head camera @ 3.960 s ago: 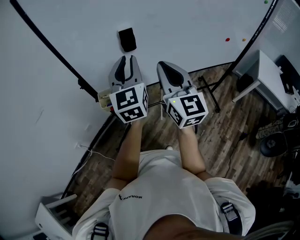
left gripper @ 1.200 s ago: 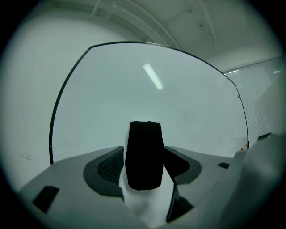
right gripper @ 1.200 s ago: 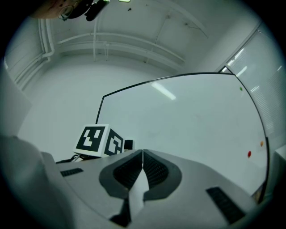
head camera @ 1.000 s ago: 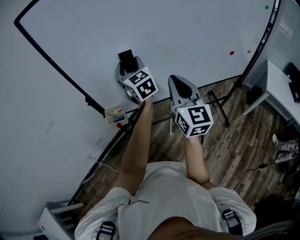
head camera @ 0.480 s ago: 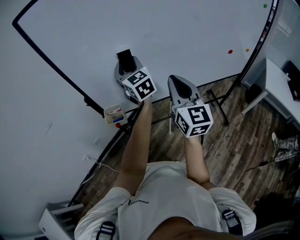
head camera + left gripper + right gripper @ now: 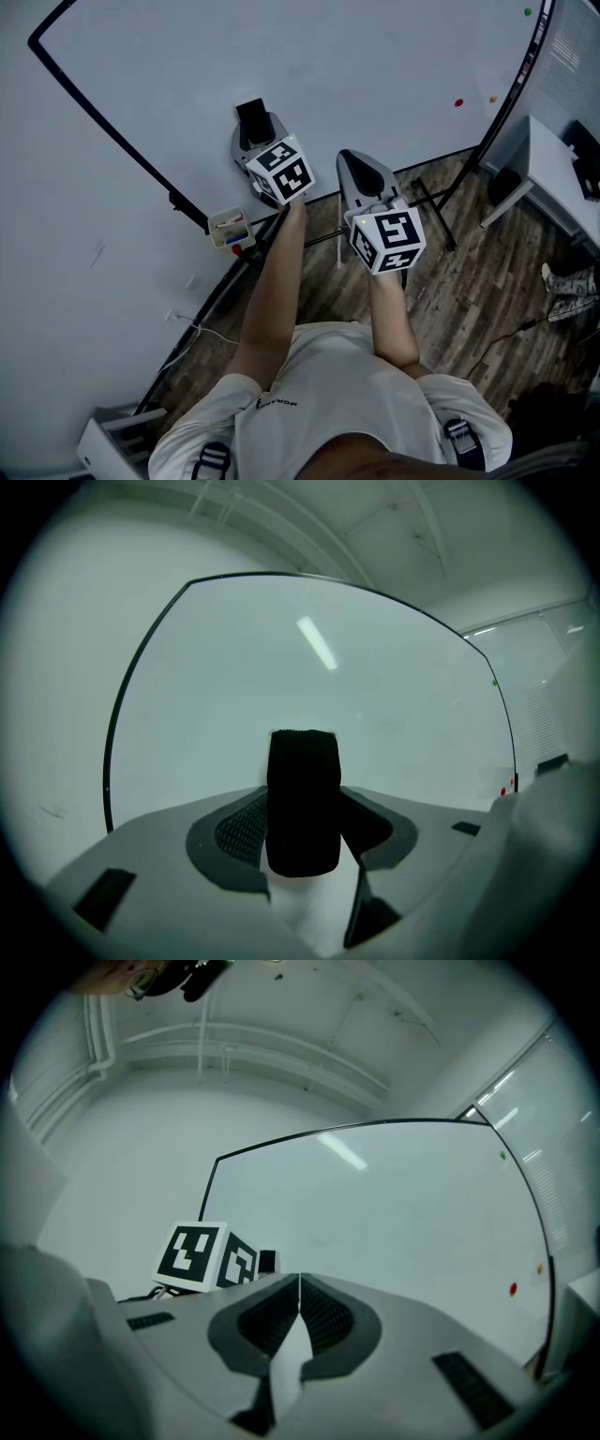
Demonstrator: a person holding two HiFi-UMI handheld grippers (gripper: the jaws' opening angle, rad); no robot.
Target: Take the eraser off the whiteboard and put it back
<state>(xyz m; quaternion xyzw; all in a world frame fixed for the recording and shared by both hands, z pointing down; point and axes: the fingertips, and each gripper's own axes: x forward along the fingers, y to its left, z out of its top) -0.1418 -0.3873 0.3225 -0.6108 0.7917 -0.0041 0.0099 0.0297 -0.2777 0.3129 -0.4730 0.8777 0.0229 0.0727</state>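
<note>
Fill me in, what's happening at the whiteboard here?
A person is working two handheld tongs at the whiteboard. The left tongs are closed on the black eraser, which sits right at the board's surface; whether it has come off isn't clear. The right tongs are shut and empty, held back from the board.

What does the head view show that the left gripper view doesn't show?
Only the head view shows the person's white shirt, the wooden floor and the small box by the board's edge. Only the left gripper view shows the ceiling and how the jaws press on the sides of the black eraser. Both show the whiteboard, the eraser and the left gripper.
</note>
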